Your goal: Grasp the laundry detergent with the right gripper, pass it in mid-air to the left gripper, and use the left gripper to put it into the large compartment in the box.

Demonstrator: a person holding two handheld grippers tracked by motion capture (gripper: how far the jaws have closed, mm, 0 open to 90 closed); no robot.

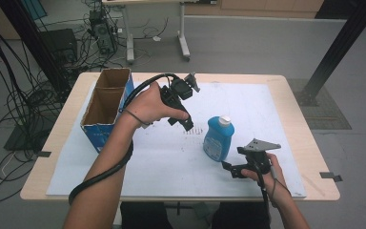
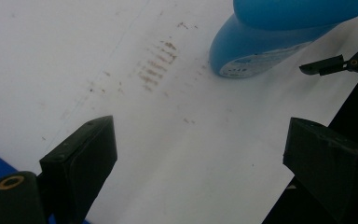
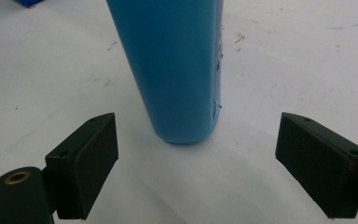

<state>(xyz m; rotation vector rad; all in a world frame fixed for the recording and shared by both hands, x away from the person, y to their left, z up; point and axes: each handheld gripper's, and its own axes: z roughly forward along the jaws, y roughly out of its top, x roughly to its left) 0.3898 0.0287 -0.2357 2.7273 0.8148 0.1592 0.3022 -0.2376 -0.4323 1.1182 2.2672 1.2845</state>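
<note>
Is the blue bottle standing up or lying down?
Standing up. The blue bottle rests on its base on the white sheet, with its white cap on top.

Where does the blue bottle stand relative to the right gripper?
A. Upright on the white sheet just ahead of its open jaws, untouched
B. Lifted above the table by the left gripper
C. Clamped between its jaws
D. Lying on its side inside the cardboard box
A: the blue bottle stands upright on the white sheet, ahead of the right gripper, whose jaws stand wide apart and clear of it.

blue bottle [image 1: 217, 140] | white cap | upright | mid-table, on white sheet
</note>
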